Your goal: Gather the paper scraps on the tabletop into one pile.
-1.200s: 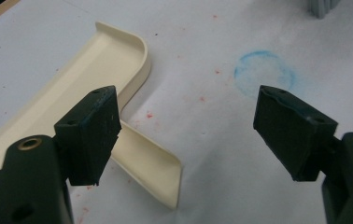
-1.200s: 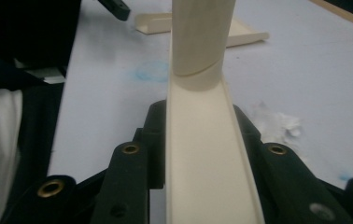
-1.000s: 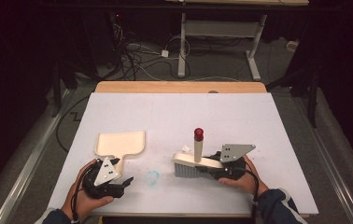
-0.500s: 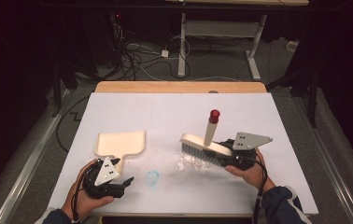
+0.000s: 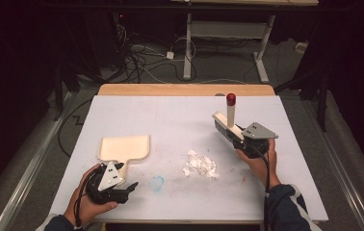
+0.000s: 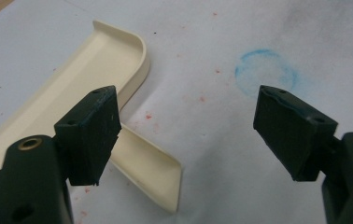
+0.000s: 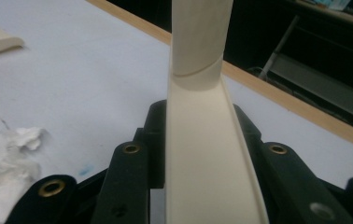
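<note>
A cream hand brush [image 5: 230, 115] with a red-tipped handle is lifted over the right of the white table [image 5: 170, 115]. My right gripper [image 5: 239, 139] is shut on its back. In the right gripper view the brush [image 7: 202, 158] stands up between the black jaws of that gripper [image 7: 199, 125]. A small pile of white paper scraps [image 5: 200, 164] lies in the middle, left of the brush, and shows as scraps [image 7: 4, 163] at the lower left. A cream dustpan [image 5: 124, 147] lies at the left. My left gripper [image 5: 124, 188] rests open beside the dustpan's handle [image 6: 149, 170], gripper [image 6: 188, 105] holding nothing.
A faint blue ring [image 5: 157, 183] marks the sheet between the left gripper and the scraps, seen as a ring [image 6: 266, 74] ahead of the open jaws. The table's wooden far edge [image 5: 185, 89] borders a dark floor with cables and a desk frame [image 5: 228, 33].
My right gripper has carried the brush to the right and farther back, off the scraps, which now lie uncovered. The left gripper and the dustpan have stayed put.
</note>
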Motion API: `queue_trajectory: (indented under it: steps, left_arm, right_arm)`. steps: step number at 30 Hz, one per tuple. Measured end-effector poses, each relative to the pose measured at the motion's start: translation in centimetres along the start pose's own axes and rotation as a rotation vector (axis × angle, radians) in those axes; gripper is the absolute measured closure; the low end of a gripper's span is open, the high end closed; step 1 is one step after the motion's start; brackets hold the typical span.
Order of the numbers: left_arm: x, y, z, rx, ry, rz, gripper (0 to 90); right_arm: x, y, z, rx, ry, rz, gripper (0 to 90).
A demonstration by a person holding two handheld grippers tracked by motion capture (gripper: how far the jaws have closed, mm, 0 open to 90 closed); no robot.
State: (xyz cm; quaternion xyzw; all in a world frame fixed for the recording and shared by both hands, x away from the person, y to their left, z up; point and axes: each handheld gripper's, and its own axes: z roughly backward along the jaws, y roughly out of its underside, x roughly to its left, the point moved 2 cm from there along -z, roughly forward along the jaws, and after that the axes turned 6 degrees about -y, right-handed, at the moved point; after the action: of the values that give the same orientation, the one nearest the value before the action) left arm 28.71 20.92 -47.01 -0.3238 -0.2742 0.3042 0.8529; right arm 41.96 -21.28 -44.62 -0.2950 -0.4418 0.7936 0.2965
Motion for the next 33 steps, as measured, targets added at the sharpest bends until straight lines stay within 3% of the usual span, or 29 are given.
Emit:
queue_trajectory:
  steps: [2,9,15,18,22,26,33]
  left_arm:
    - [0.0,0.0,0.0,0.000,0.001,0.001,22.4]
    - [-0.1,0.0,0.1,-0.002,0.001,-0.003,22.4]
    - [-0.1,0.0,0.1,0.000,0.005,-0.006,22.4]
    - [-0.1,0.0,0.1,-0.002,0.005,-0.005,22.4]
    - [-0.1,0.0,0.2,-0.002,0.005,-0.006,22.4]
    - [0.0,0.0,0.2,-0.005,0.003,-0.005,22.4]
    - [-0.1,0.0,0.2,-0.006,0.002,-0.006,22.4]
  right_arm:
    - [0.0,0.3,-0.6,0.031,0.024,0.010,66.8]
    - [1.5,0.6,-1.2,0.062,-0.063,0.043,66.8]
    - [3.8,0.5,-0.2,0.050,-0.182,0.080,66.7]
    - [5.0,0.3,0.6,0.031,-0.273,0.090,66.8]
    - [6.4,-0.5,1.8,0.008,-0.355,0.140,66.8]
    - [6.4,-1.3,2.8,-0.014,-0.337,0.151,66.8]
    - [5.0,-1.5,3.4,-0.043,-0.265,0.107,66.7]
